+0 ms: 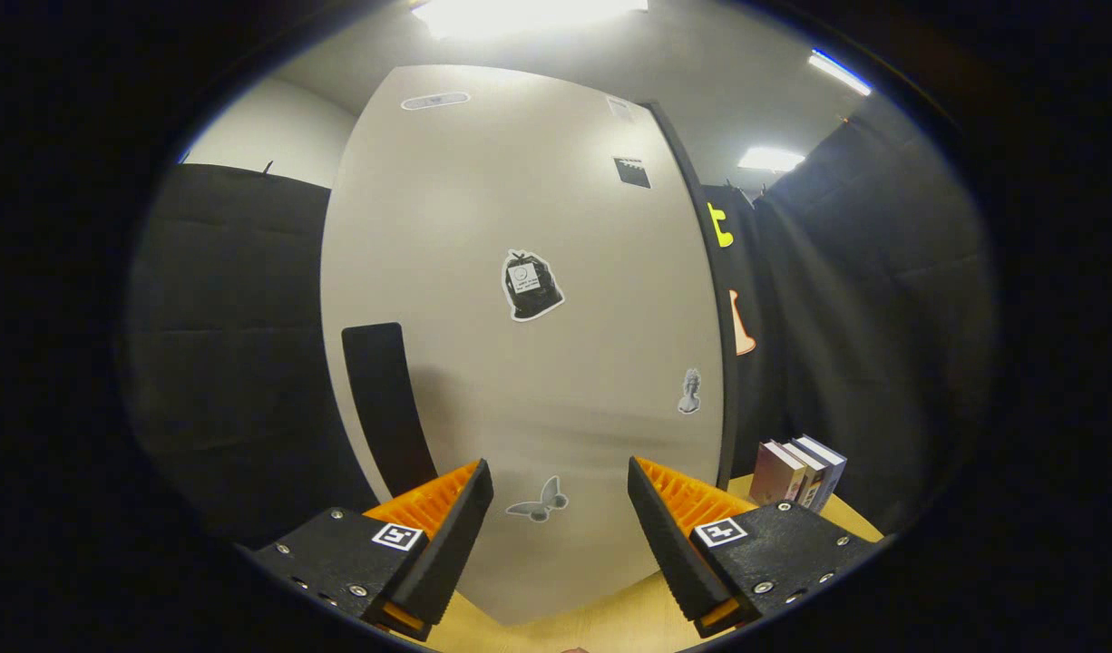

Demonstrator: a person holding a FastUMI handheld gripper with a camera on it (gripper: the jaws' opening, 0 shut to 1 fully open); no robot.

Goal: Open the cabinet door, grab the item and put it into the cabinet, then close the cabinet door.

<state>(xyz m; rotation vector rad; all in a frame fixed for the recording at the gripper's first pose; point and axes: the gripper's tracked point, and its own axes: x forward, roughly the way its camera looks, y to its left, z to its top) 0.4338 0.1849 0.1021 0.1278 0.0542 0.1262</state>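
Observation:
A pale cabinet door (520, 363) with several stickers stands shut right in front of me. Its dark vertical handle (385, 408) runs down the door's left side, just above and beyond my left finger (447, 517). My gripper (560, 485) is open, fingers spread wide, with nothing between them but the door face and a butterfly sticker (538, 501). A few books (799, 473) stand upright on the wooden table (610, 626), to the right of the cabinet, beyond my right finger (674, 517).
Black cloth walls close in on the left and right of the cabinet. The wooden table top runs under the cabinet and the fingers. Ceiling lights glare overhead.

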